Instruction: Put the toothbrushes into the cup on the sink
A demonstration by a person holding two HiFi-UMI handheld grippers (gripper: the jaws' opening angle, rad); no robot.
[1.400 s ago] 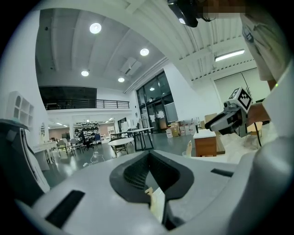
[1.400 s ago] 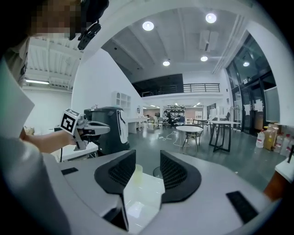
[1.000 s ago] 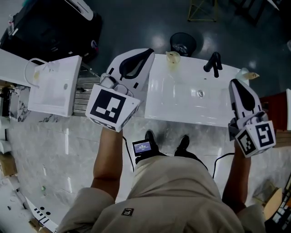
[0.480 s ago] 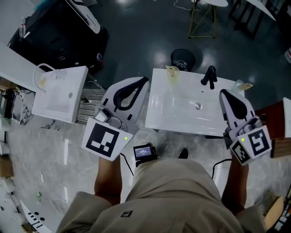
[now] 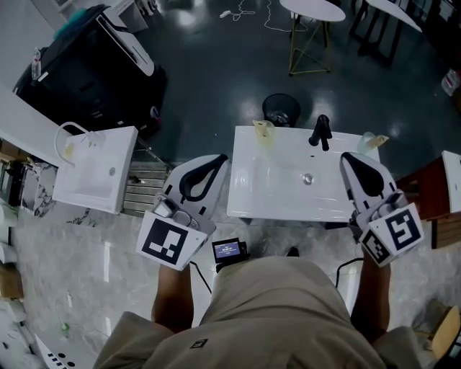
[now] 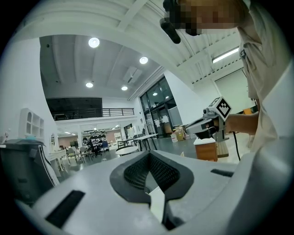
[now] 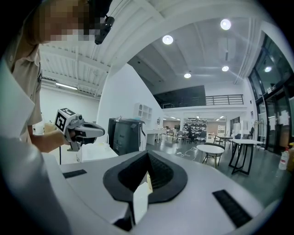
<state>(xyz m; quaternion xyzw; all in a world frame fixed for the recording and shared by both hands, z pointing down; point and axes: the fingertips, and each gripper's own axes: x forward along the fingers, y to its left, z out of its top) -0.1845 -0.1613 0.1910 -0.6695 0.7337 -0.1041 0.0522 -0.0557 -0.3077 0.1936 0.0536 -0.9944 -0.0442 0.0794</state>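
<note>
In the head view a white sink (image 5: 268, 194) stands in front of me. A pale cup (image 5: 263, 132) sits on its back left corner, left of the black faucet (image 5: 319, 130). Another small pale cup-like thing (image 5: 370, 142) sits on the back right corner. No toothbrush is clear at this size. My left gripper (image 5: 220, 160) hangs just off the sink's left edge, shut and empty. My right gripper (image 5: 348, 158) hovers over the sink's right side, shut and empty. In each gripper view the jaws (image 6: 149, 158) (image 7: 147, 160) meet with nothing between them.
A second white basin (image 5: 94, 166) stands to the left, with a metal grate (image 5: 144, 189) between it and the sink. A black bin (image 5: 281, 108) sits behind the sink. A large black case (image 5: 86, 65) is at upper left and a round table (image 5: 310, 10) at the top.
Both grippers have drawn back from the sink's far edge toward me. The whole view has pulled away, so the sink looks smaller and farther.
</note>
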